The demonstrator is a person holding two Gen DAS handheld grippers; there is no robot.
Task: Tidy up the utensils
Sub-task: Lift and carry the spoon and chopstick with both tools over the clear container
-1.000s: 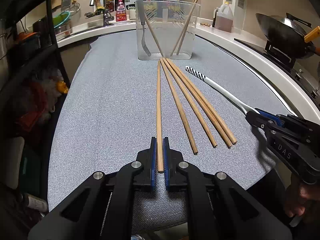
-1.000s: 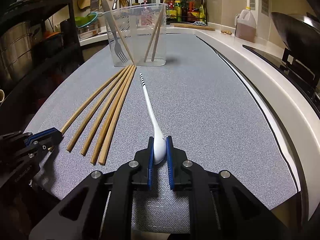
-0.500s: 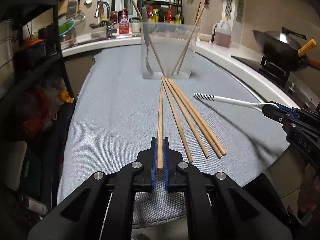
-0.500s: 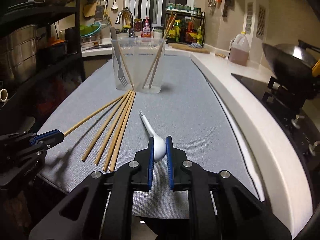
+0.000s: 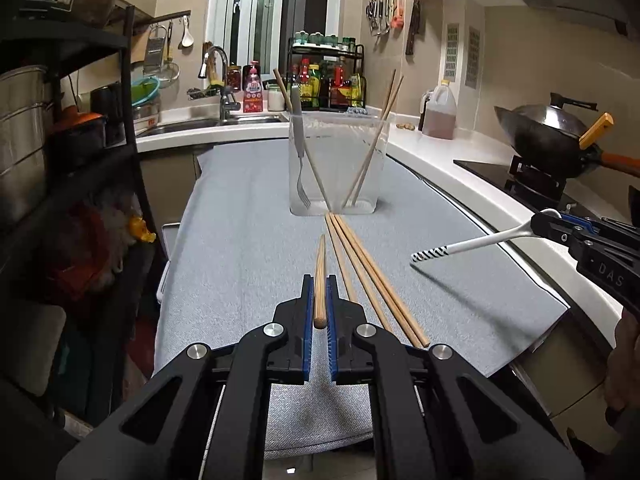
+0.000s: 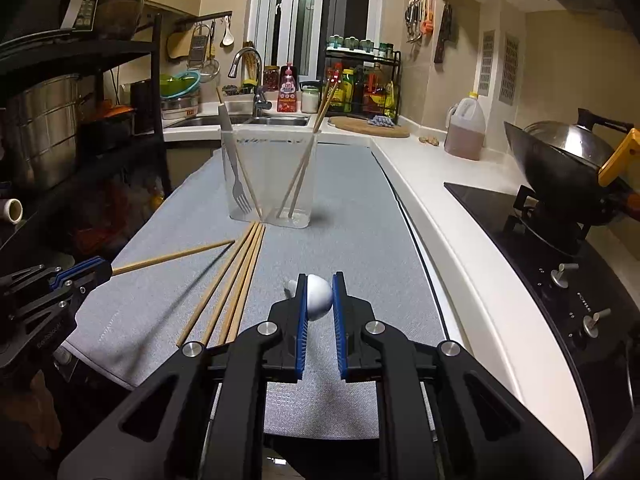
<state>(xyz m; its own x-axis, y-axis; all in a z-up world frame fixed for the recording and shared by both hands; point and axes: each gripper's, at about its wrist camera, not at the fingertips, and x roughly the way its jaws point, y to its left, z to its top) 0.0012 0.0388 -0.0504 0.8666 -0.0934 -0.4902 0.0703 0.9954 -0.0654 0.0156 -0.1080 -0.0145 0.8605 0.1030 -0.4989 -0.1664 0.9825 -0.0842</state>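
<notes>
Chopstick [image 5: 319, 280], clamped at its near end between the blue pads of the left gripper [image 5: 319, 312]; it is lifted clear of the mat, its tip pointing toward the far cup. From the right wrist view the same chopstick [image 6: 172, 257] runs from the left gripper [image 6: 86, 270] rightward, its free tip ending just above the spread of loose chopsticks.

Spoon [image 6: 318, 296], white, its bowl gripped between the pads of the right gripper [image 6: 319, 300]. In the left wrist view the spoon [image 5: 472, 245] is held off the mat at the right, its black-and-white striped handle end pointing left, the right gripper [image 5: 548, 226] closed on the bowl end.

Loose chopsticks [image 5: 368, 276], four by the right wrist view, lying on the mat close together, fanning slightly toward the near edge; their far tips reach the foot of the cup.

Cup [image 5: 338, 168], clear plastic, standing upright at the far middle of the mat. It holds a fork [image 5: 299, 156], tines down at the left, one chopstick leaning beside the fork, and two more leaning to the right wall.

Mat [image 5: 240, 240], grey cloth, covering the counter [image 5: 452, 168], which is white and runs along the right. Further right, a wok [image 5: 548, 136] sits on the stove; a jug [image 5: 439, 110] of brown liquid stands at the far right; the sink [image 5: 224, 122] lies beyond the cup to the left.
</notes>
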